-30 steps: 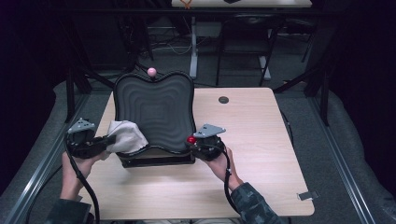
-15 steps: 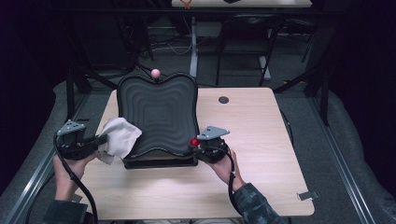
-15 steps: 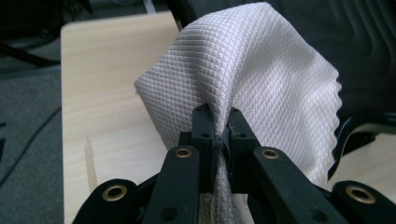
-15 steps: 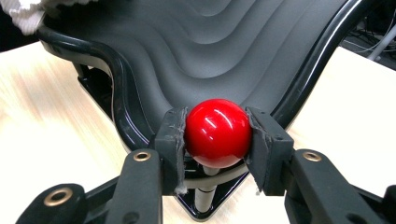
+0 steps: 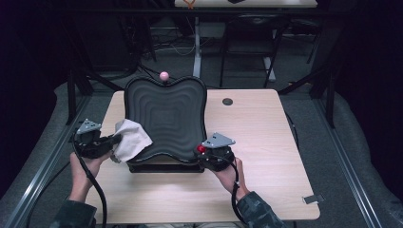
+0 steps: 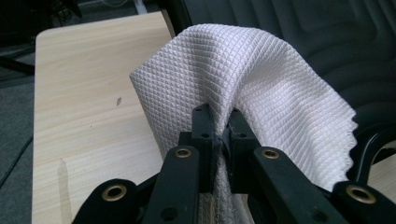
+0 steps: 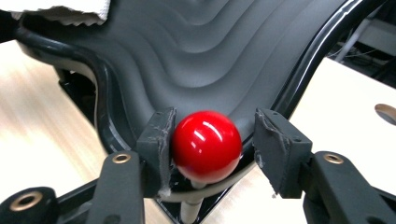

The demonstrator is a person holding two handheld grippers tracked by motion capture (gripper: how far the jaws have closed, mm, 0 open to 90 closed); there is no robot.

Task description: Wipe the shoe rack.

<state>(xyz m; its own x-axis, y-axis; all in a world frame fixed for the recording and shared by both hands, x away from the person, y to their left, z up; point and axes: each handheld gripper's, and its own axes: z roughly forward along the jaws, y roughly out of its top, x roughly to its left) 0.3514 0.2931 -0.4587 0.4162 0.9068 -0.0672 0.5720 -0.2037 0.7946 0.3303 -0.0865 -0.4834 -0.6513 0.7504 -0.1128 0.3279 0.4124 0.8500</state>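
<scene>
Left gripper view shows the left gripper (image 6: 218,135) clamped tight on a white cloth (image 6: 261,88), a fold pinched between its jaws. The cloth looks light, soft and limp, with a waffle weave that should give good friction, so a pinch on a bunched fold near the edge, as here, is likely the safest hold. It drapes against the left rim of the black ridged board (image 5: 166,114), which stands tilted on the table (image 5: 266,190). The board seems stiff and smooth, probably heavy enough to stay put under light wiping.

At the board's lower right corner, the right gripper (image 7: 212,142) has just been opening: the red knob (image 7: 207,145) sits between its jaws, touching one pad with a gap at the other.

Compared with a second ago, the cloth has slid from the board's face toward its left edge.
</scene>
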